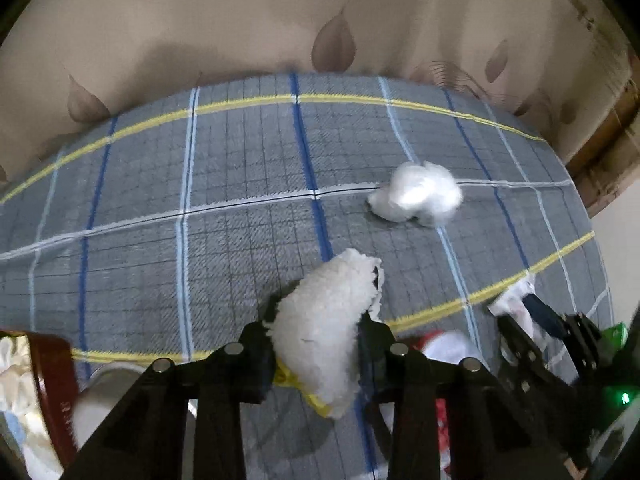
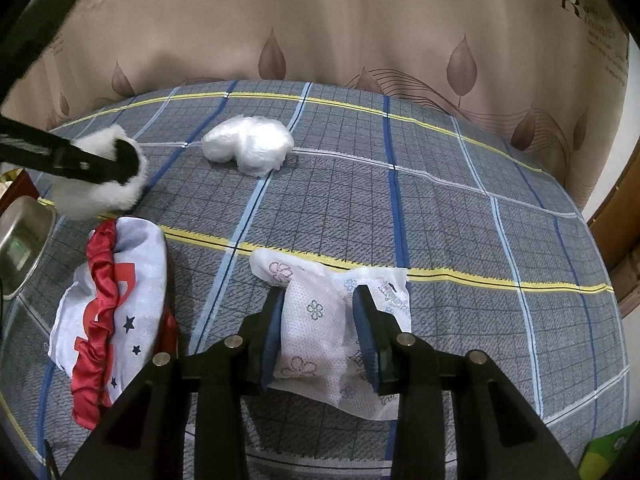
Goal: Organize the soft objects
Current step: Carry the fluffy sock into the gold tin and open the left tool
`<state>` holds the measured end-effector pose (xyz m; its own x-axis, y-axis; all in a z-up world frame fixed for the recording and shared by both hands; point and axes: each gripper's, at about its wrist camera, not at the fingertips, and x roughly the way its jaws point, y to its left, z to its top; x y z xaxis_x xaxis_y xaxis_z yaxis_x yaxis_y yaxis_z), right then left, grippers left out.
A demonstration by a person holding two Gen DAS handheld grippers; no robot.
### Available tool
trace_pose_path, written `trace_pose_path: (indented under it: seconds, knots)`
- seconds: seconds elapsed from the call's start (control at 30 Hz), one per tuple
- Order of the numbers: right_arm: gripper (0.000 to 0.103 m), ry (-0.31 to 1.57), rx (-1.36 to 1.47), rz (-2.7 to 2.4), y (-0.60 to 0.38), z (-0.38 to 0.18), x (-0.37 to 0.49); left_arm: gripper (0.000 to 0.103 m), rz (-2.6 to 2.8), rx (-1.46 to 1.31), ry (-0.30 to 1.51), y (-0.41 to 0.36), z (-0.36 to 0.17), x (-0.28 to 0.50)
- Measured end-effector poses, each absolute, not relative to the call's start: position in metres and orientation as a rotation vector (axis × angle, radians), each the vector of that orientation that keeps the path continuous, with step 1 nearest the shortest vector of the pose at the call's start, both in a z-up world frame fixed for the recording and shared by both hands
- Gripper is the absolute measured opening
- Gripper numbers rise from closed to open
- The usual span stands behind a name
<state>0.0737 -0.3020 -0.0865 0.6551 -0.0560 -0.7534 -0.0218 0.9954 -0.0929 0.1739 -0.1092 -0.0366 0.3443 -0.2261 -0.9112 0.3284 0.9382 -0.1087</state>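
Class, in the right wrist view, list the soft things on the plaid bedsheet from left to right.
Fluffy white piece held by the left gripper → red-and-white cloth → clear plastic bundle → floral white pouch in the right gripper.

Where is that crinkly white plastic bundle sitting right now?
The crinkly white plastic bundle lies alone on the grey checked bedcover, toward the leaf-print curtain, beyond the left gripper and its fluffy white pad.

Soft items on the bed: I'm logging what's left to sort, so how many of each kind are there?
Fluffy white pad, in left tongs: 1
Floral pouch, in right tongs: 1
Clear plastic bundle: 1
Red-and-white cloth: 1
Total: 4
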Motion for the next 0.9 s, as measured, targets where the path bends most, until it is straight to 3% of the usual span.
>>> trace_pose_path:
  seconds: [0.43, 0.9]
  knots:
    - [0.034, 0.859, -0.116, -0.026, -0.301, -0.087, 0.074, 0.033, -0.335, 0.142, 1.067, -0.079, 0.02, 0.107]
    - [0.034, 0.859, -0.133, -0.034, -0.3, -0.087, 0.073, 0.033, -0.212, 0.091, 1.034, 0.007, 0.069, 0.074]
